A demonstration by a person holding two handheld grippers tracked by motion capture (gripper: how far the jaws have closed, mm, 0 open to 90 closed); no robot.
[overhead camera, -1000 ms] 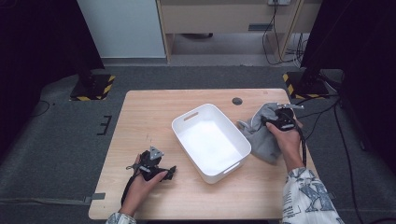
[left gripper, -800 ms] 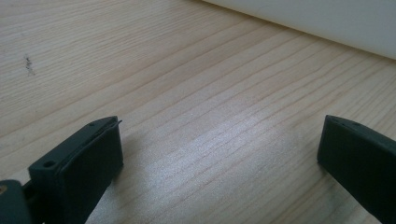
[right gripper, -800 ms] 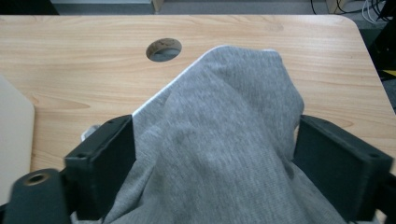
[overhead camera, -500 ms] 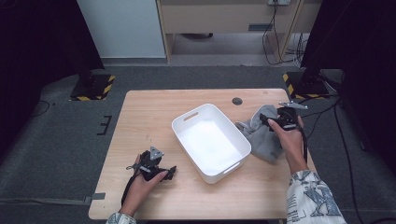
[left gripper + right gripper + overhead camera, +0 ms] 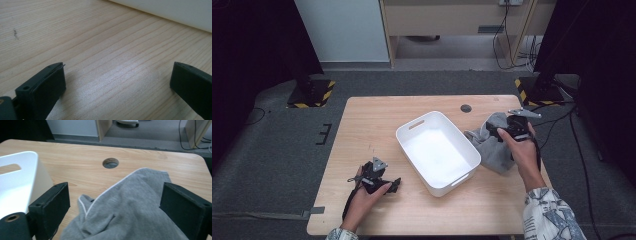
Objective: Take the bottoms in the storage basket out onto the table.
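Right gripper jaws have just been opening and now stand apart over the grey cloth, released near the desk's right edge beside the white bin, so regrasp likely; left gripper apart, idle.

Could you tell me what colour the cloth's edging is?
White, on the grey cloth; clearest in the right gripper view.

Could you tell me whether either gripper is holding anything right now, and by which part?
Nothing is held. The right gripper has just been opening, jaws wide above the grey cloth. The left gripper is open over bare table.
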